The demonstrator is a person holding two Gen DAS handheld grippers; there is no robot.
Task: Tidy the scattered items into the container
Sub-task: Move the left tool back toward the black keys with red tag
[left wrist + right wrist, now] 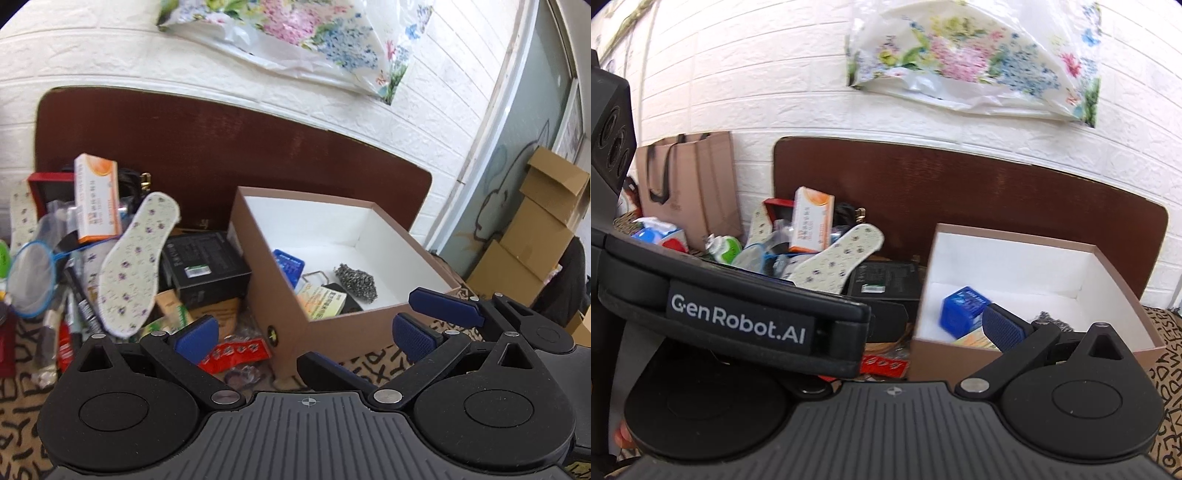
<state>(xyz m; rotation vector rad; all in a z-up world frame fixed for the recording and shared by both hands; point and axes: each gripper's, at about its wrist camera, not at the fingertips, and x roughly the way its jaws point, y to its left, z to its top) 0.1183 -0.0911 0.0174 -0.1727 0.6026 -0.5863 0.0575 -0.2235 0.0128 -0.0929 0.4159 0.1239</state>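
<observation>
A brown box with a white inside (280, 295) (1123, 280) stands open on the patterned cloth. It holds a blue packet (290, 264) (964, 310), a grey scrubber (356, 282), a yellow-green leaflet (321, 301) and a dark item. Left of it lies a heap: a floral insole (138, 258) (838, 258), an orange-white carton (96, 199) (812, 219), a black box (207, 266) (886, 282), a red packet (236, 354). My left gripper (304, 334) is open and empty in front of the box's near corner. My right gripper's finger (1003, 328) is at the box's near wall; its other finger is hidden behind the left gripper's body.
A blue-rimmed strainer (31, 280) and pens lie at the heap's left. A brown board (960, 195) leans on the white brick wall behind. A paper bag (690, 188) stands at the left, cardboard boxes (535, 229) at the right.
</observation>
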